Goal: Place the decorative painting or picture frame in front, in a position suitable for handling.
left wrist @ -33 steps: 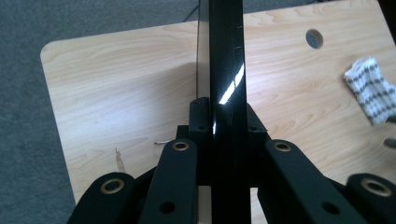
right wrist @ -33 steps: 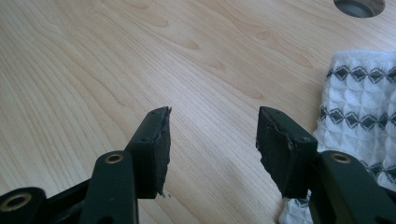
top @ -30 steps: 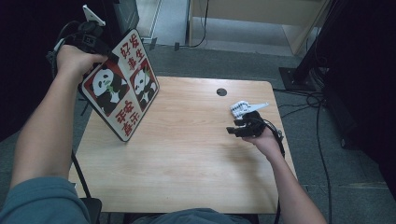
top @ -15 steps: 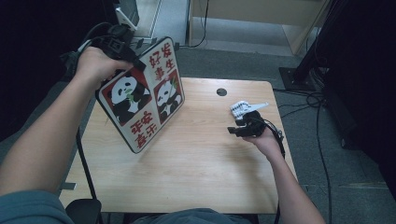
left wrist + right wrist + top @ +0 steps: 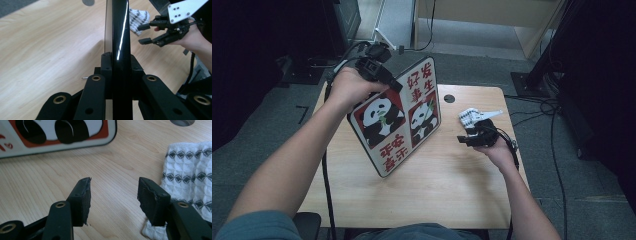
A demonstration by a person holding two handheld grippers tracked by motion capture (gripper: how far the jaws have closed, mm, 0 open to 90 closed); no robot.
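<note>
My left gripper (image 5: 379, 70) clamps the panda board (image 5: 399, 120), tilted mid-frame over the bench (image 5: 447, 200). My right gripper (image 5: 113, 195) rests with jaws apart beside the cloth (image 5: 190, 172).

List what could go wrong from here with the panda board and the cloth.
1. The left gripper clamps the panda board only at its top edge, and the board hangs tilted above the table; it might twist or slip out.
2. The board's lower corner is near the tabletop and could knock it when lowered.
3. The right gripper sits open beside the patterned cloth; a jaw might drag or bunch it.
</note>
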